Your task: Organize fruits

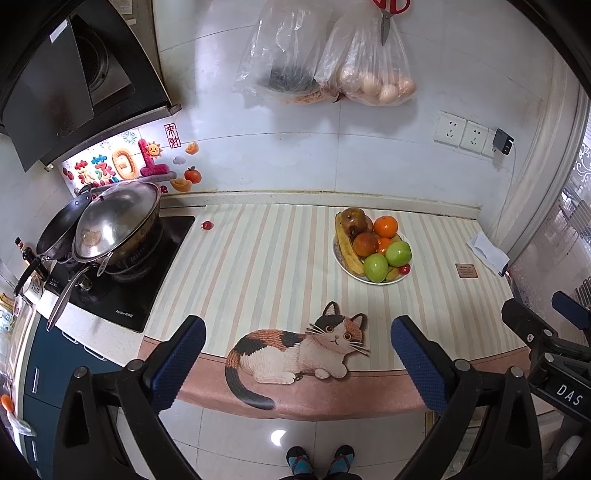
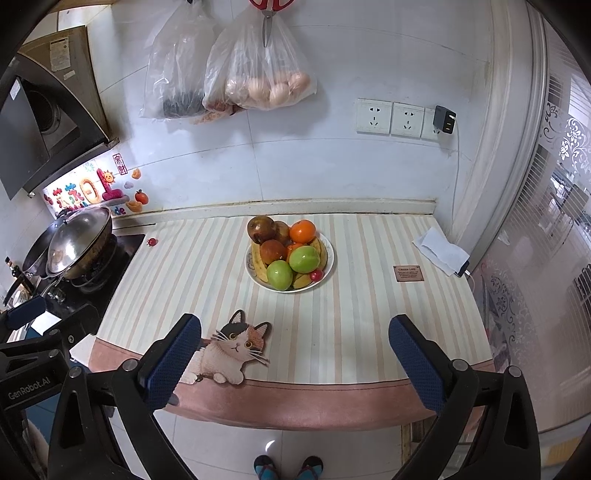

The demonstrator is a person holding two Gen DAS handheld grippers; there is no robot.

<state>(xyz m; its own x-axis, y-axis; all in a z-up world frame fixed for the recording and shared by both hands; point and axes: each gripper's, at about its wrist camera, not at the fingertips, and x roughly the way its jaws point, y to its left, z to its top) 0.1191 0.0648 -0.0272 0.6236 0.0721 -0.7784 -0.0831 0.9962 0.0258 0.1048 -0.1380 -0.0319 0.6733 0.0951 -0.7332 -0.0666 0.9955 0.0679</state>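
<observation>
A white plate (image 1: 341, 264) (image 2: 330, 254) on the striped counter mat holds a heap of fruit: two green apples (image 1: 398, 253) (image 2: 304, 259), an orange (image 1: 385, 226) (image 2: 302, 231), brown-red fruits (image 1: 365, 244) (image 2: 273, 252), bananas (image 1: 347, 251) (image 2: 258, 266) and a small red tomato (image 1: 405, 268) (image 2: 316, 274). A lone small tomato (image 1: 207, 225) (image 2: 151, 242) lies on the mat beside the stove. My left gripper (image 1: 297, 354) is open and empty, above the counter's front edge. My right gripper (image 2: 295, 356) is open and empty, also at the front edge.
A stove with a lidded wok (image 1: 114, 225) (image 2: 79, 240) stands at the left. Plastic bags of eggs (image 1: 376, 81) (image 2: 269, 85) and scissors (image 1: 386, 18) hang on the wall. A white cloth (image 1: 487, 251) (image 2: 439, 251) lies at the right end. A cat picture (image 1: 295, 350) marks the mat.
</observation>
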